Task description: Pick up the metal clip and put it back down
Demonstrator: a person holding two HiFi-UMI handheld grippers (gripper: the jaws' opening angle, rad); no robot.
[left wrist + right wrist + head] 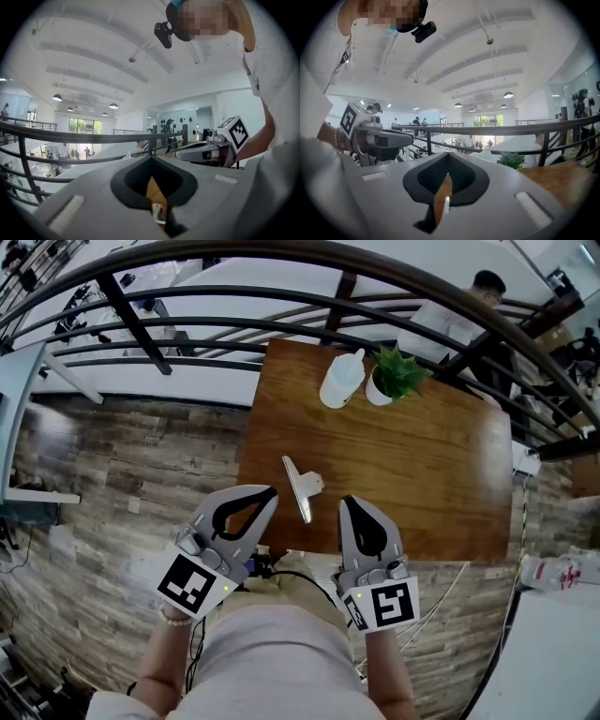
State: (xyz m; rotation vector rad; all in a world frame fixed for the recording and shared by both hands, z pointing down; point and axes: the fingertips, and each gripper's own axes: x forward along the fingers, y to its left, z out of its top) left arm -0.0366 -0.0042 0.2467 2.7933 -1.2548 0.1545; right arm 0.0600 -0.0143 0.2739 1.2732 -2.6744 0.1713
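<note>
Shows a brown wooden table [422, 474] beside a dark railing [129, 320], a left gripper [270, 491] and right gripper [347, 501] at its near edge, both with jaws closed on nothing, a white bottle [340, 379] and potted plant [394, 373] at the far edge, and the metal clip [302, 486] lying on the tabletop between the gripper tips.
</note>
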